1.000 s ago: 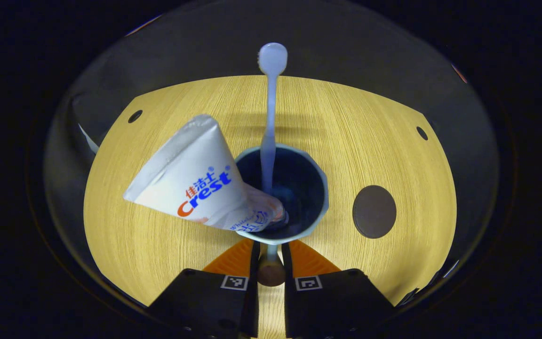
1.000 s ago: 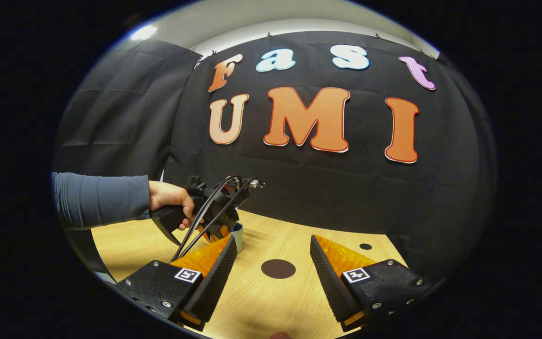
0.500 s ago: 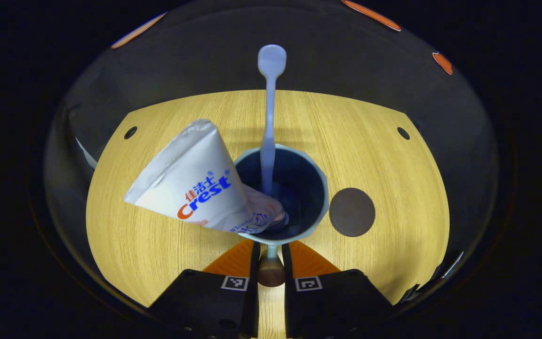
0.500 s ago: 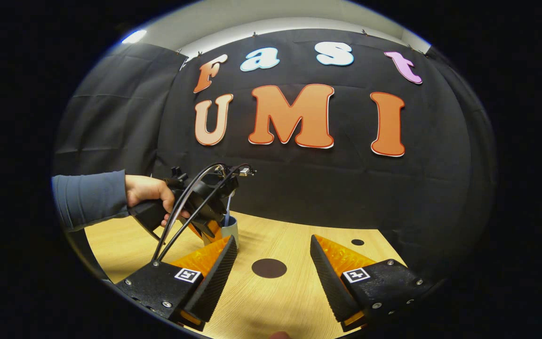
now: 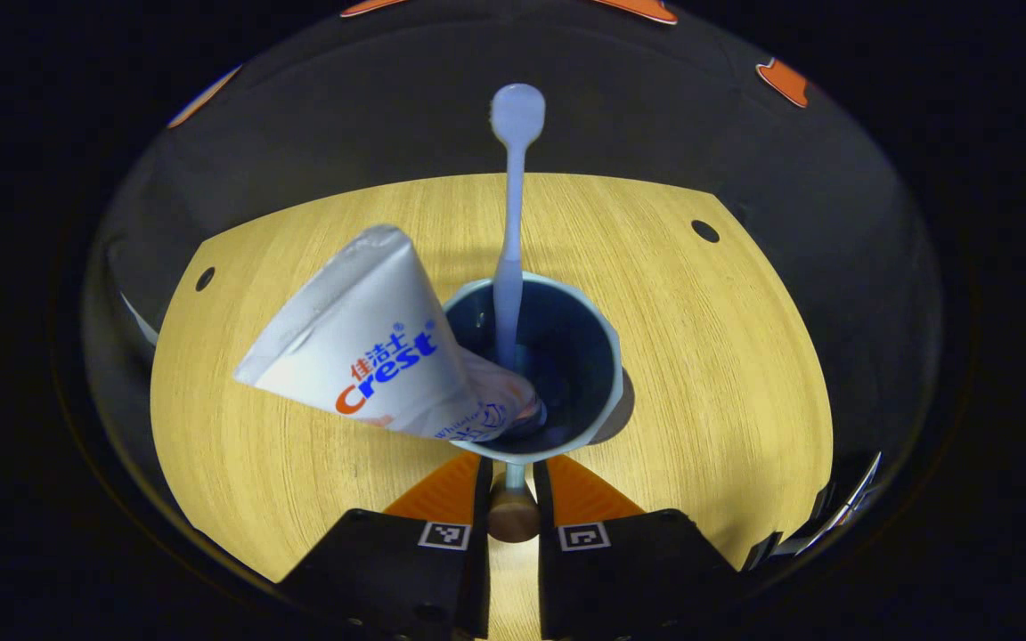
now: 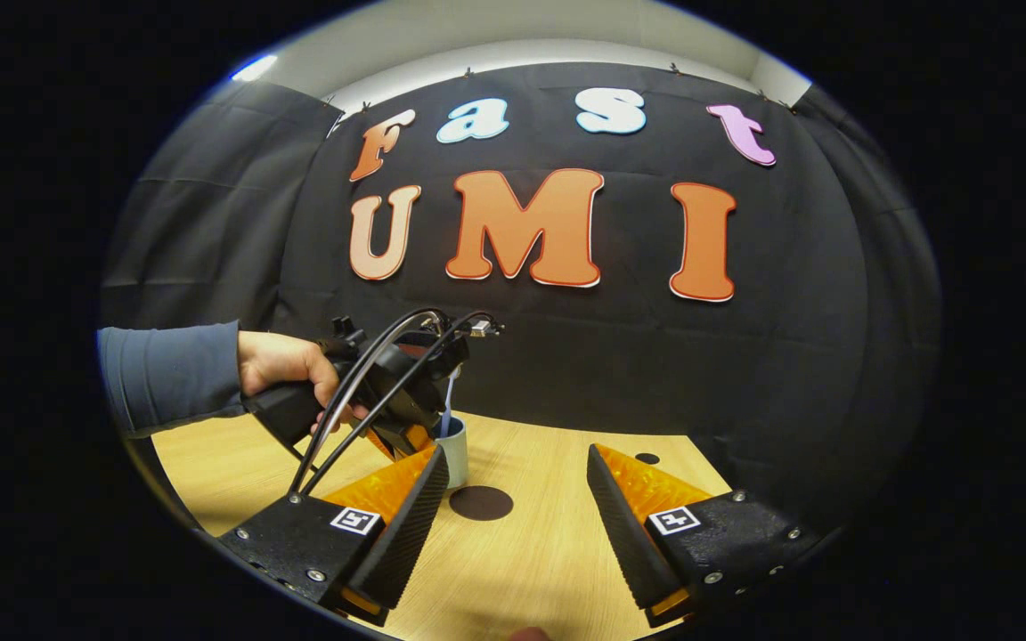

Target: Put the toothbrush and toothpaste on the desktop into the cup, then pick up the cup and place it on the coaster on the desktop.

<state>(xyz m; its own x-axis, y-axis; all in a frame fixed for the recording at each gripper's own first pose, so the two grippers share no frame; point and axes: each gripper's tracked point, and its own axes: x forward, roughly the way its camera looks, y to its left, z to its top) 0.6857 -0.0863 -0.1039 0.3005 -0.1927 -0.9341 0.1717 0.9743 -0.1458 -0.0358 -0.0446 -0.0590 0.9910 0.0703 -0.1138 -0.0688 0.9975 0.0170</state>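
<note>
Pale blue toothbrush (image 5: 510, 240); white toothpaste (image 5: 370, 347) (red-blue print); blue cup (image 5: 557, 356); dark brown coaster (image 6: 481, 503); wood-grain desktop (image 5: 709, 356).

Blue-grey sleeve (image 6: 170, 374), black looping cables (image 6: 370, 374)

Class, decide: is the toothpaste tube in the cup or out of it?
In. The toothpaste tube has its cap end down inside the cup, leaning out over the rim, beside the toothbrush.

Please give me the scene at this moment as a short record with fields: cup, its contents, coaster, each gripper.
cup: held at its near rim by the left gripper, above the table
contents: toothbrush and toothpaste, both sticking out
coaster: on table, partly hidden under the cup
right gripper: open, holds nothing
</note>
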